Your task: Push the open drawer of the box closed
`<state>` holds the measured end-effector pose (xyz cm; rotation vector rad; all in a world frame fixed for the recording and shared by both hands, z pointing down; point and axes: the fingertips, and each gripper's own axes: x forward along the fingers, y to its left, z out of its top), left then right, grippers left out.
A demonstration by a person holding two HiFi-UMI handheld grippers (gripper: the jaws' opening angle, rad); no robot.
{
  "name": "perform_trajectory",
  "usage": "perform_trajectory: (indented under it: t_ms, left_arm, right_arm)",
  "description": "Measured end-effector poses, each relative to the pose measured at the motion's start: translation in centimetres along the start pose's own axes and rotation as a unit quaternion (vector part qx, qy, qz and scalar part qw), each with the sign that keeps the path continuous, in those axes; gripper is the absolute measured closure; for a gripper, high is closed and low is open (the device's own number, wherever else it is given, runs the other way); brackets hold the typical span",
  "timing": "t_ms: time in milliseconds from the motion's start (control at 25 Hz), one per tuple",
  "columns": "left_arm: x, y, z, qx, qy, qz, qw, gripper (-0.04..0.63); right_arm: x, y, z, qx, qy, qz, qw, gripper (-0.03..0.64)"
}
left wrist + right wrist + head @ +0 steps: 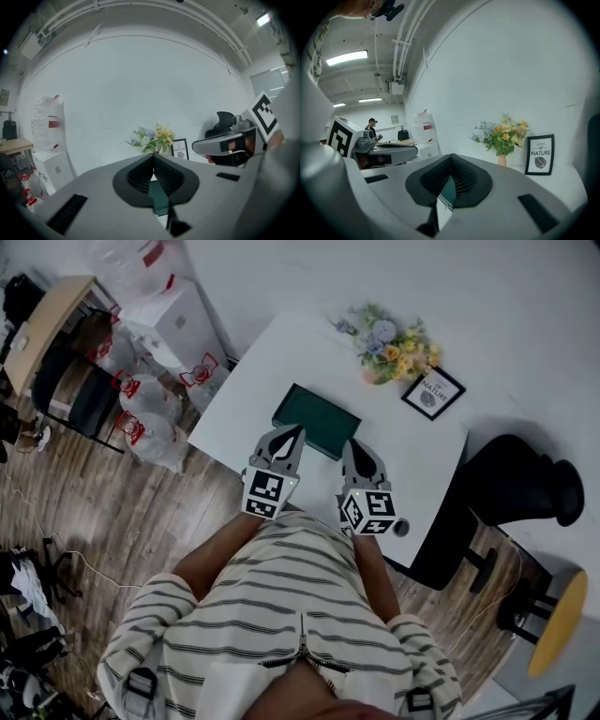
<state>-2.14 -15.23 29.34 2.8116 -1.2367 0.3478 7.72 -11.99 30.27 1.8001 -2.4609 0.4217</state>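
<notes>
A flat dark green box [317, 420] lies on the white table [422, 460], its near edge towards me. From above I cannot make out its drawer. My left gripper [297, 431] is shut and empty, its tip at the box's near edge. Beside it my right gripper [351, 443] is also shut and empty, by the box's near right corner. In the left gripper view the jaws [153, 155] meet, with a strip of green box [157, 199] below them. The right gripper view shows closed jaws [451, 155] over the box [446, 191].
A vase of flowers [394, 345] and a framed print [433, 393] stand at the table's far side. A black chair [511, 484] sits to the right, with a yellow stool [558, 620] nearer me. White bags [150, 418] lie on the floor to the left.
</notes>
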Motion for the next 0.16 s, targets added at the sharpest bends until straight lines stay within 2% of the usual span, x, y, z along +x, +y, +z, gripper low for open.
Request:
perform_trajectory:
  t_ms: [160]
  left_arm:
    - [0.29, 0.25, -0.04, 0.0, -0.003, 0.001, 1.0, 0.594]
  right_arm:
    - [0.41, -0.01, 0.06, -0.003, -0.005, 0.003, 1.0, 0.608]
